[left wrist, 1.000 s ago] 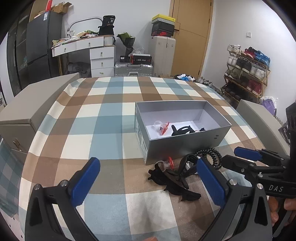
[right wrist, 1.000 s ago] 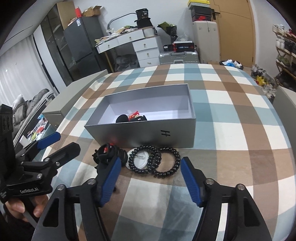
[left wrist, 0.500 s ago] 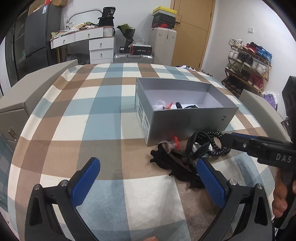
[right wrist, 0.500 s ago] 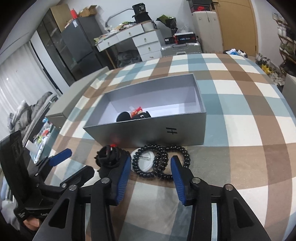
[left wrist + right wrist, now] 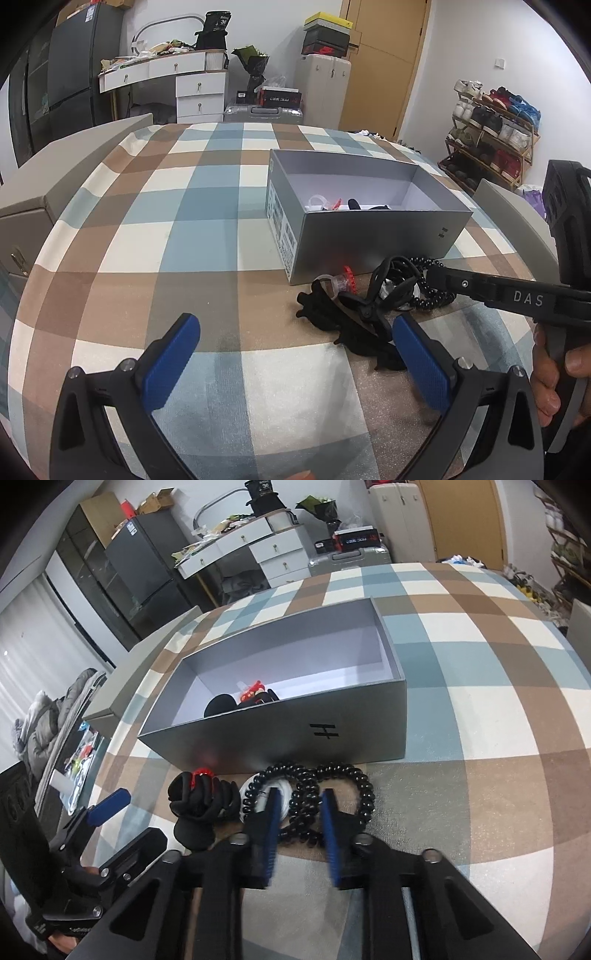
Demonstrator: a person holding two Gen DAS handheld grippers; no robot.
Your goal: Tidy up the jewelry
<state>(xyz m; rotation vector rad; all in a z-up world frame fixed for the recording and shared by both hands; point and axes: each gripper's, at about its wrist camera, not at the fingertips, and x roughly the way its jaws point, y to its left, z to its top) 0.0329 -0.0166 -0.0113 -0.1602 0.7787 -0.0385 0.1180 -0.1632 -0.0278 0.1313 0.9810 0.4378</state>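
Since the two linked black beaded bracelets (image 5: 325,797) lie just before the open grey cardboard box (image 5: 295,734) on the checked desk (image 5: 480,701), we should lift gently, clear the near wall, then release inside. Our right tongs (image 5: 299,805) have just closed, clamping the beads where the loops meet. Our left tongs (image 5: 295,354) stand wide apart, empty, a black hair clip (image 5: 373,302) just ahead.

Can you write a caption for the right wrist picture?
Right gripper pinching black spiral bead bracelets before the open grey cardboard box.

"DAS" on right gripper (image 5: 428,275) arm; "H"-like mark on grey box (image 5: 295,734) front.
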